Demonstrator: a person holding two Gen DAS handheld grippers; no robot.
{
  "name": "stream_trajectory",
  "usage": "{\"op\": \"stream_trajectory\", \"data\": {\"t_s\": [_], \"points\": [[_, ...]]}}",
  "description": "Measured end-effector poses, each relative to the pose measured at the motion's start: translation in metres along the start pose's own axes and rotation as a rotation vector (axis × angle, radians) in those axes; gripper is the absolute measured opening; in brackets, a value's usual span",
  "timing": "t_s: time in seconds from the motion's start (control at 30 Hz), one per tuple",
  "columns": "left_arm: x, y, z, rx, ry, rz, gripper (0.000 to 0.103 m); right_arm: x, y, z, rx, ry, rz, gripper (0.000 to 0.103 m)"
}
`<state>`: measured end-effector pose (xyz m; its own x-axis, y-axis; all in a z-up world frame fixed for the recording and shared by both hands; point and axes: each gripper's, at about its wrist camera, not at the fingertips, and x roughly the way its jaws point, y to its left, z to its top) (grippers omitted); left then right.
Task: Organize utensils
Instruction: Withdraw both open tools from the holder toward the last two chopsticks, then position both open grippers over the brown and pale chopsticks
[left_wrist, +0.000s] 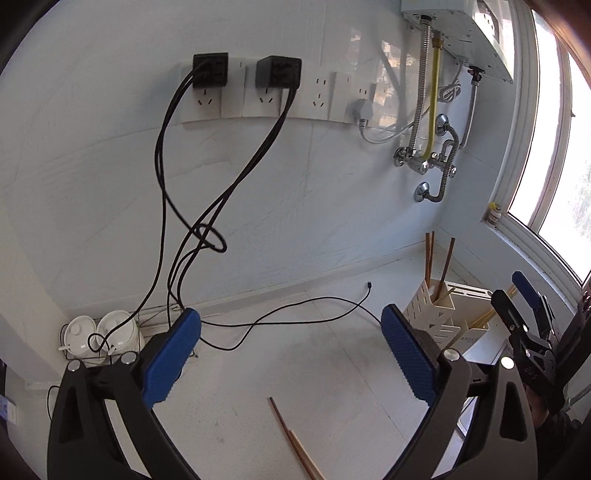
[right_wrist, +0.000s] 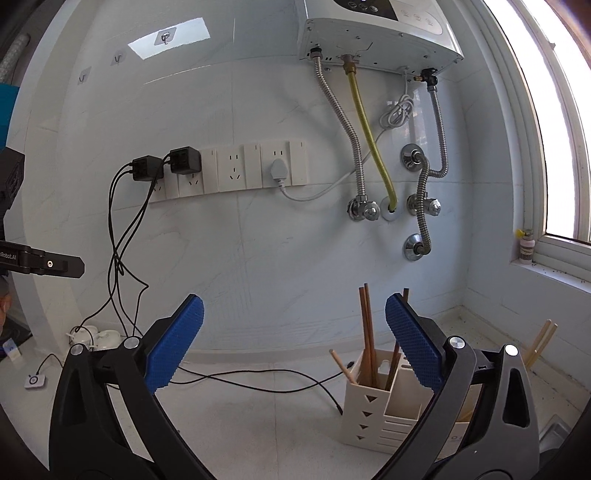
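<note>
A cream utensil holder (right_wrist: 380, 406) stands on the white counter by the corner, with several brown chopsticks (right_wrist: 367, 332) upright in it; the left wrist view shows the holder (left_wrist: 441, 314) at right. A pair of brown chopsticks (left_wrist: 295, 443) lies flat on the counter, low between my left gripper's fingers. My left gripper (left_wrist: 291, 354) is open and holds nothing. My right gripper (right_wrist: 293, 339) is open and empty, just left of the holder and above the counter. The right gripper (left_wrist: 524, 295) also shows at the right edge of the left wrist view.
Black cables (left_wrist: 280, 321) trail from wall sockets (right_wrist: 236, 170) across the counter. White lidded pots (left_wrist: 99, 332) sit in a wire rack at the left. A water heater with pipes (right_wrist: 373, 155) hangs on the wall. Pale chopsticks (right_wrist: 541, 343) lean near the window sill.
</note>
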<state>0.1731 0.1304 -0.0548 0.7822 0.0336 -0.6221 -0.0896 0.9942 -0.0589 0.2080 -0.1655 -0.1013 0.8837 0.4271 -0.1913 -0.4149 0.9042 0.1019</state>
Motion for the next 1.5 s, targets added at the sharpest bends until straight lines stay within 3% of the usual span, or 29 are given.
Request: {"op": "stream_trajectory", "data": {"t_s": [0.3,0.57,0.9,1.2,1.33,1.5], "points": [[0.051,0.037,-0.051,-0.088,0.211,0.05,0.096,-0.001,0.042,-0.045,-0.031,0.168,0.08,0.094],[0.09,0.056,-0.102,-0.155,0.386,0.043,0.096,0.011,0.074,-0.087,-0.053,0.347,0.146,0.094],[0.109,0.045,-0.169,-0.155,0.534,0.023,0.096,0.037,0.054,-0.103,0.053,0.485,0.103,0.091],[0.131,0.028,-0.199,-0.133,0.608,0.036,0.096,0.062,0.05,-0.119,0.053,0.59,0.074,0.091],[0.139,0.022,-0.207,-0.119,0.636,0.052,0.096,0.082,0.056,-0.131,0.053,0.725,0.117,0.091],[0.143,0.02,-0.214,-0.117,0.644,0.074,0.096,0.123,0.077,-0.151,0.016,1.0,0.224,0.087]]}}
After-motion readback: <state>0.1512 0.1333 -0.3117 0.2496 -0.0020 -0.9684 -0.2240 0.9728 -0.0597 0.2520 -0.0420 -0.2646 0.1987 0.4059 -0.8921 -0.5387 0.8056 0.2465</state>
